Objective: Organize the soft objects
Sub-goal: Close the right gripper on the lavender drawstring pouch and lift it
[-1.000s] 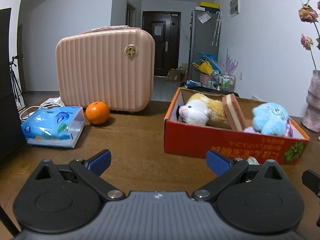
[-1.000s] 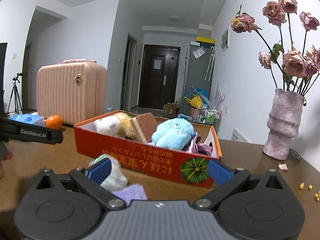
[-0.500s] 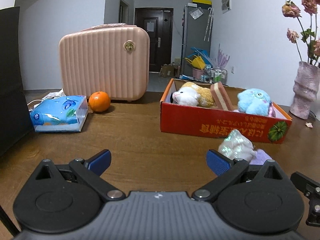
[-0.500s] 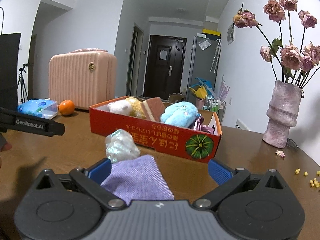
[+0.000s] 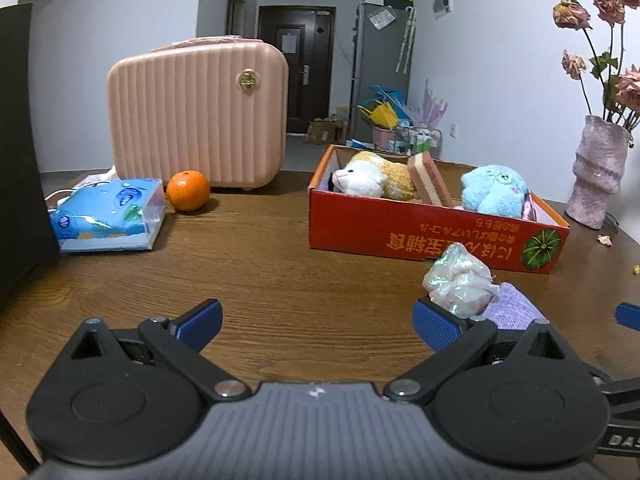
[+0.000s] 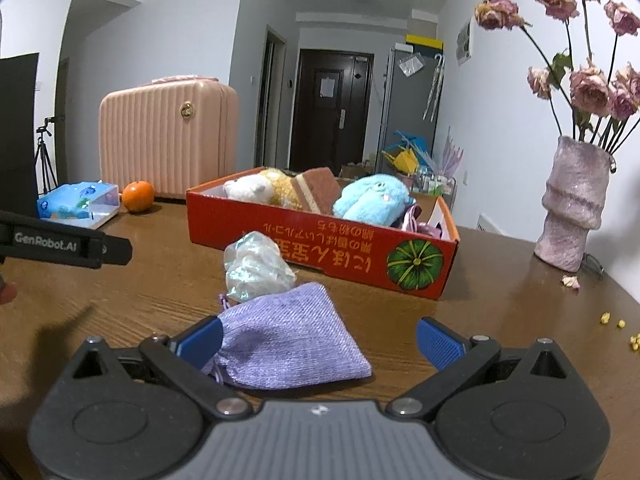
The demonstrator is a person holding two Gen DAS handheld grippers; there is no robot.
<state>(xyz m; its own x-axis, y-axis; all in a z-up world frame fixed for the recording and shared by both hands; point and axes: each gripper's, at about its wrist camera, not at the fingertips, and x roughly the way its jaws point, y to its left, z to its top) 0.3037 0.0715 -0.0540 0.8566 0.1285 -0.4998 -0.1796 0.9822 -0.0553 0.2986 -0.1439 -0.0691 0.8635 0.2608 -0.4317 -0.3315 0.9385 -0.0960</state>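
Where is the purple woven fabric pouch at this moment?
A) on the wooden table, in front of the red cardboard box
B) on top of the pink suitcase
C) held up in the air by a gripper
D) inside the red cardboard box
A: in the right wrist view the purple woven fabric pouch lies flat on the brown wooden table, nearer the camera than the red cardboard box, between the open fingers of the right gripper.
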